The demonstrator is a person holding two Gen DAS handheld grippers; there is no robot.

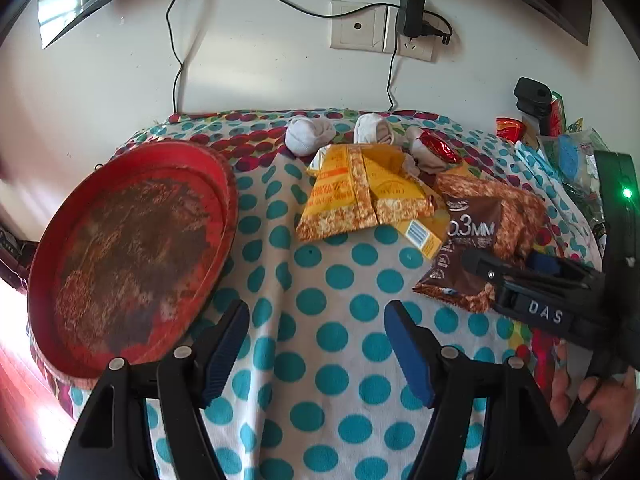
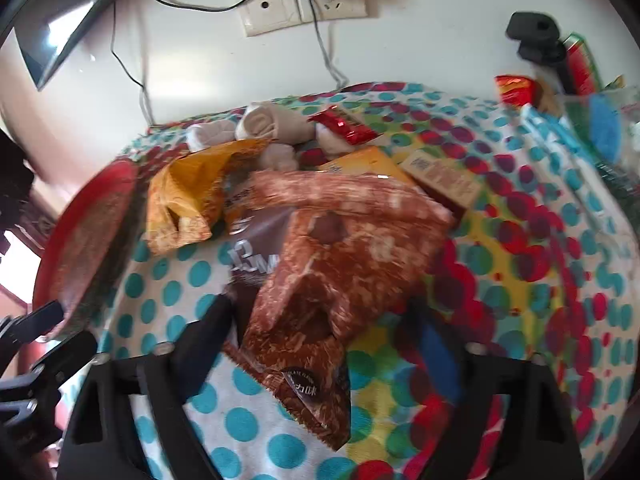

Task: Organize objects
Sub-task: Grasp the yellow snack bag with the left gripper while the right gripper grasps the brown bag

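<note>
My left gripper (image 1: 316,308) hangs open over the dotted cloth (image 1: 320,280), with nothing between its fingers. A worn red round tray (image 1: 132,248) lies just to its left. Ahead lies a yellow snack bag (image 1: 360,196), and to the right a brown snack bag (image 1: 480,224). My right gripper (image 1: 508,264) reaches over that brown bag. In the blurred right wrist view the brown bag (image 2: 340,248) lies between the jaws of the right gripper (image 2: 318,308). The left finger is at the bag's edge and the blue right pad (image 2: 436,348) stands apart from it.
Rolled white socks (image 1: 308,134) and a red foil packet (image 1: 440,146) lie at the back. A yellow box (image 1: 420,236) sits under the bags. Packets pile up at the far right (image 1: 572,148). A wall socket with a charger (image 1: 408,16) is behind. A hand (image 1: 612,432) holds the right gripper.
</note>
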